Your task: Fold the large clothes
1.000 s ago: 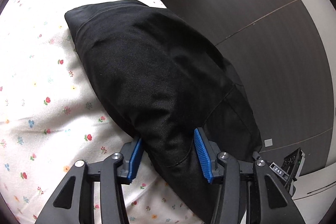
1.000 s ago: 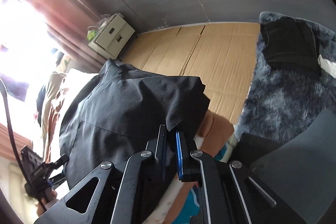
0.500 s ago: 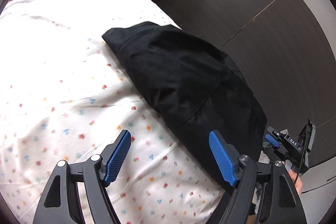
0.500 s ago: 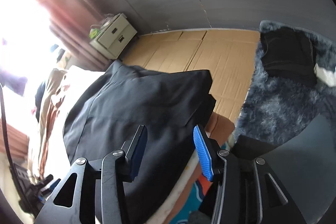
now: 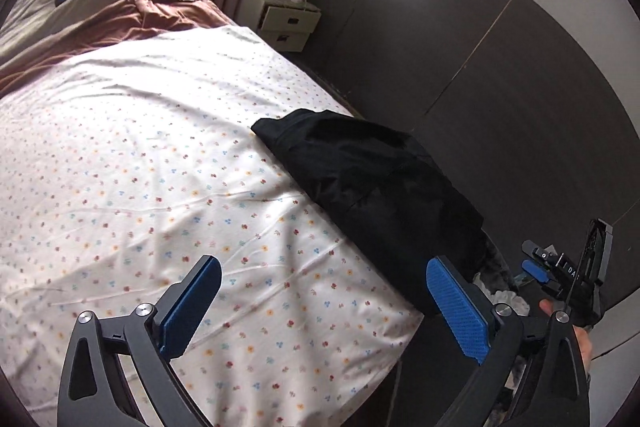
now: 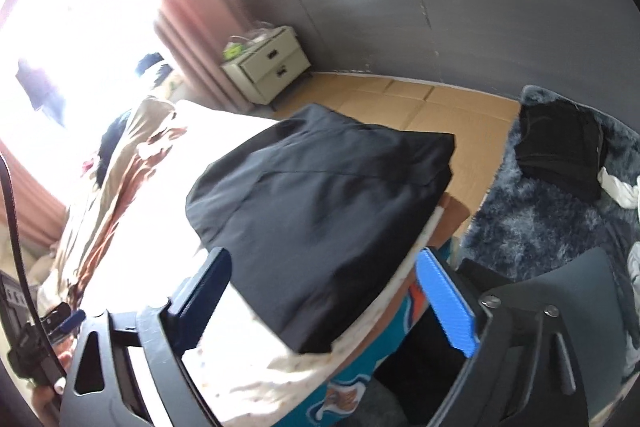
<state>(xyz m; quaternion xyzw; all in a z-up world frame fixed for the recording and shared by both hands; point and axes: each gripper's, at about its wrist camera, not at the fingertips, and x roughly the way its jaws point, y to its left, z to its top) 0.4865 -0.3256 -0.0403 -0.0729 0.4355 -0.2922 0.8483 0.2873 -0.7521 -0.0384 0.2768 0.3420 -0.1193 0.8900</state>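
Note:
A black garment point(image 5: 372, 179) lies folded in a compact bundle at the right edge of the bed's floral sheet point(image 5: 140, 167). It also shows in the right wrist view point(image 6: 320, 211), near the bed's corner. My left gripper point(image 5: 324, 303) is open and empty, held above the sheet short of the garment. My right gripper point(image 6: 332, 299) is open and empty, just in front of the garment's near edge. The right gripper's body shows at the far right of the left wrist view point(image 5: 568, 267).
A brown blanket point(image 5: 100, 23) and pillows lie at the bed's head. A pale nightstand point(image 6: 268, 67) stands by the curtain. Dark wardrobe panels point(image 5: 480, 47) run beside the bed. On the floor are cardboard sheets point(image 6: 448, 107) and a shaggy grey rug point(image 6: 540, 219) with another dark garment point(image 6: 560, 151).
Both grippers let go of the black garment and opened wide. Both pulled back from it, and the garment now rests folded on the bed.

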